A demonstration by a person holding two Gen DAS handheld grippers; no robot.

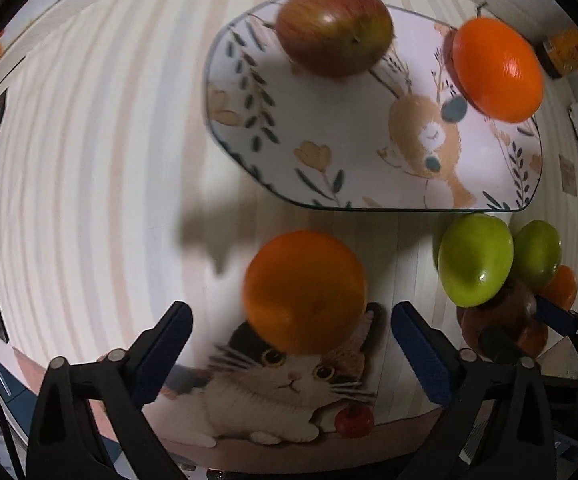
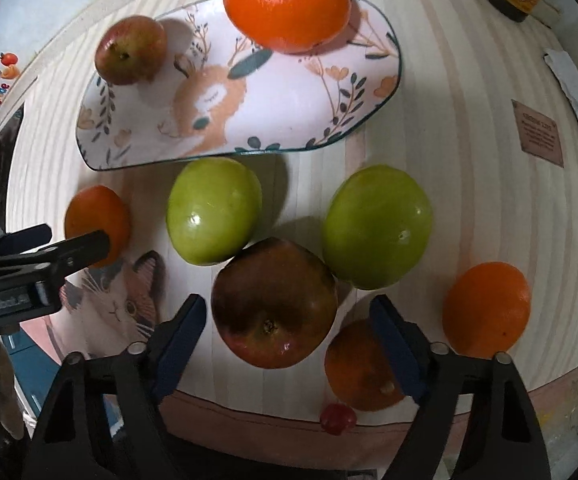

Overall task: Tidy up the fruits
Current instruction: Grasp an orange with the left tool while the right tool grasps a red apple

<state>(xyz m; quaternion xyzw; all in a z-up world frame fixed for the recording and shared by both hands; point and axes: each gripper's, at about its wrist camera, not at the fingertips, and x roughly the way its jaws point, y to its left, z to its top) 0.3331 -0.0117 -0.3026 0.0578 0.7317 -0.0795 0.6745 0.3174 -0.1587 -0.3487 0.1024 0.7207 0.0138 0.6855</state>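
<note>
Left wrist view: the left tongs (image 1: pixel 291 344) stand spread, with an orange (image 1: pixel 305 292) lying between and just ahead of their tips on the striped tabletop (image 1: pixel 89 160), touching neither finger. Beyond it sits the deer-print plate (image 1: pixel 329 128), carrying a red apple (image 1: pixel 335 28) at its far edge and a second orange (image 1: pixel 497 68) at its right side.

Right wrist view: the right tongs (image 2: pixel 287 336) are spread around a dark red apple (image 2: pixel 275 304), which is not pinched. Two green apples (image 2: pixel 215 210) lie just beyond it, near the plate's front rim. One orange (image 2: pixel 359 368) lies partly behind the right finger, another (image 2: pixel 487 310) lies further right.
</note>
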